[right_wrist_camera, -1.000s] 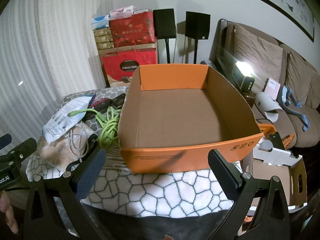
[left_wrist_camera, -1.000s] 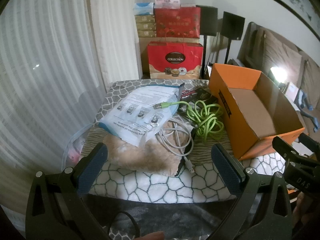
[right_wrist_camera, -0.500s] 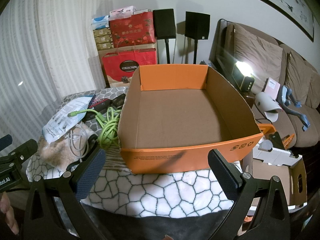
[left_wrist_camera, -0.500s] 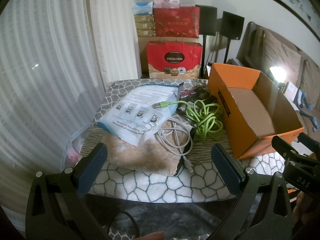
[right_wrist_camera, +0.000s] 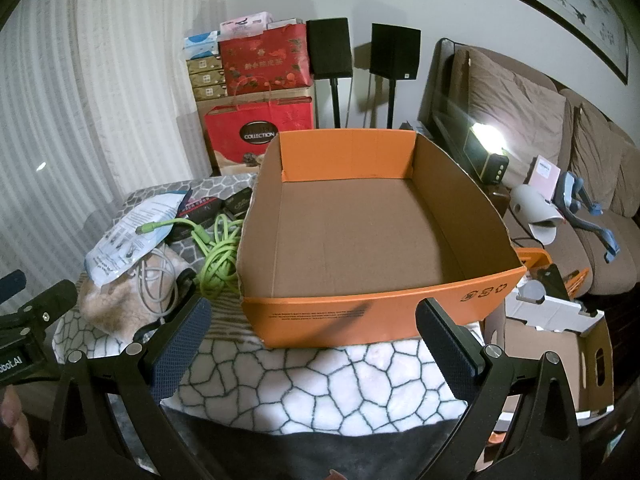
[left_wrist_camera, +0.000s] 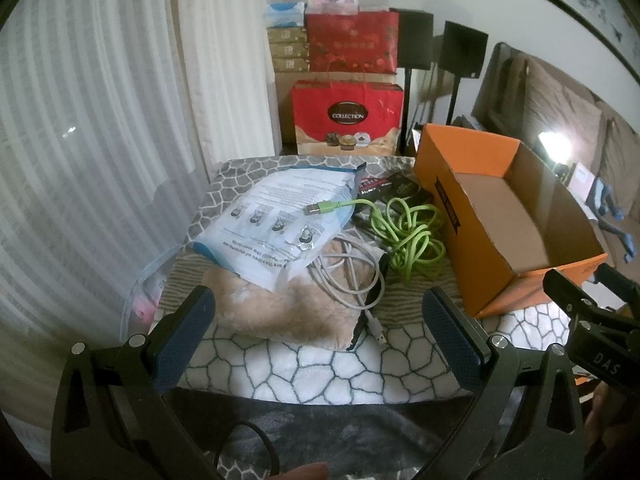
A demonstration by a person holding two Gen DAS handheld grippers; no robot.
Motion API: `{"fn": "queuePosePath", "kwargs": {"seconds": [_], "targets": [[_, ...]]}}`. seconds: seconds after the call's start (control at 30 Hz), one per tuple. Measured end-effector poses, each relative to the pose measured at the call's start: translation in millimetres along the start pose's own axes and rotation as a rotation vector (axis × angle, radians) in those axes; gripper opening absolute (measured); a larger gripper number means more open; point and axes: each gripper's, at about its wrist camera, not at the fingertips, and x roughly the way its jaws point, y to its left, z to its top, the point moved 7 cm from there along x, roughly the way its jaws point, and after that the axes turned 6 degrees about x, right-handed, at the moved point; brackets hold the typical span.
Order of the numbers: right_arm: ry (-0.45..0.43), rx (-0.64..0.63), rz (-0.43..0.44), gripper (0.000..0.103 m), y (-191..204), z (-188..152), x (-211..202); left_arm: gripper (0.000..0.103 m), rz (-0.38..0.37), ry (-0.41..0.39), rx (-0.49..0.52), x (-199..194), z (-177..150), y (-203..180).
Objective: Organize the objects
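An orange cardboard box [right_wrist_camera: 372,308] [left_wrist_camera: 492,264] with nothing inside stands on the right of a blanket-covered table [left_wrist_camera: 304,368]. To its left lie a white printed plastic bag [left_wrist_camera: 280,220], a green coiled cable [left_wrist_camera: 408,228] [right_wrist_camera: 218,252], a white cable [left_wrist_camera: 344,272], a tan fluffy item [left_wrist_camera: 280,308] and dark packets [left_wrist_camera: 392,190]. My left gripper [left_wrist_camera: 318,332] hangs open in front of the fluffy item, holding nothing. My right gripper [right_wrist_camera: 312,340] is open before the box's near wall, apart from it.
Red gift bags and stacked boxes [left_wrist_camera: 348,92] stand behind the table, with two black speakers on stands [right_wrist_camera: 360,56]. A brown sofa [right_wrist_camera: 540,128] with a lit lamp [right_wrist_camera: 486,148] is at right. Curtains [left_wrist_camera: 80,140] cover the left. A second open carton [right_wrist_camera: 560,344] sits low right.
Both views have shifted only slightly; the left view has drifted a little. No object on the table has moved and both grippers stay open.
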Motion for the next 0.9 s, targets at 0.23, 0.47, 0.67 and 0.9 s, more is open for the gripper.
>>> {"fn": "queuePosePath", "kwargs": {"seconds": [0.23,0.47,0.67,0.9], "targets": [[-0.001,0.000,0.000,0.103,0.2,0.0,0.3,0.103,-0.005,0.003,-0.001,0.0,0.0,-1.7],[-0.001,0.000,0.001,0.103,0.2,0.0,0.4,0.103,-0.010,0.005,-0.001,-0.6,1.3,-1.0],[-0.001,0.000,0.000,0.103,0.4,0.1,0.3,0.103,-0.011,0.006,-0.002,-0.6,0.9,-1.4],[-0.001,0.001,0.001,0.103,1.0,0.1,0.3,0.103,-0.018,0.015,-0.014,0.7,1.0,3.6]]}}
